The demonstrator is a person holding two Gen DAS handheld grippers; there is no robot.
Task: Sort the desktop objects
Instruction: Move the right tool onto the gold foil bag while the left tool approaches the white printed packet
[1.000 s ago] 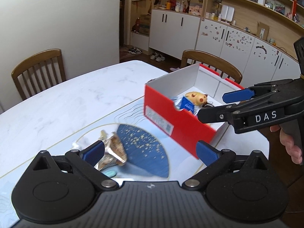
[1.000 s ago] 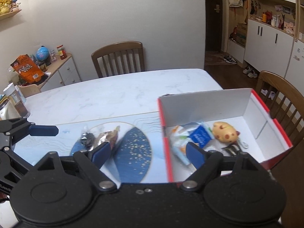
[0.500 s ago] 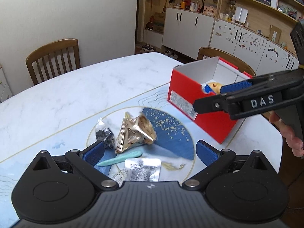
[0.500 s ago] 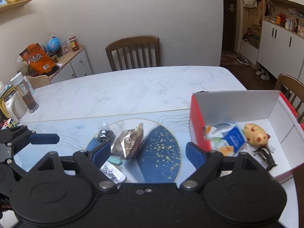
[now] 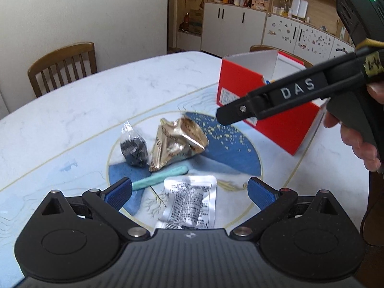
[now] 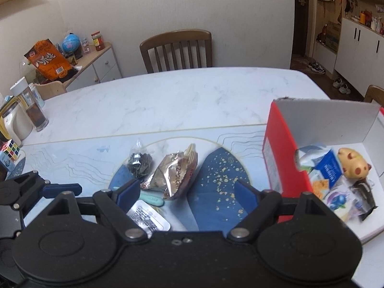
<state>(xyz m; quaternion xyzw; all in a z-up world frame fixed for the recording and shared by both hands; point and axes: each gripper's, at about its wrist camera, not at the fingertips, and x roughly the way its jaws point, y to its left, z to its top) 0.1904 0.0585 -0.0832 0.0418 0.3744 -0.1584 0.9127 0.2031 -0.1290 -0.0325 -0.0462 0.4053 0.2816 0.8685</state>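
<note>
Both grippers have dropped closer to the table since a second ago, and the loose pile now fills the view where the red box sat before. Left of the gold snack packet (image 5: 178,144) lies the clear bag of dark bits (image 5: 134,148), touching it. The teal stick (image 5: 159,177) sits just below the packet, the silver sachet (image 5: 189,204) nearer the camera. Left gripper (image 5: 189,190) spread wide, empty, above the sachet. Right gripper (image 6: 187,193) wide too, nothing gripped. Right of the packet, the red box (image 6: 283,158) holds a yellow toy (image 6: 352,165).
</note>
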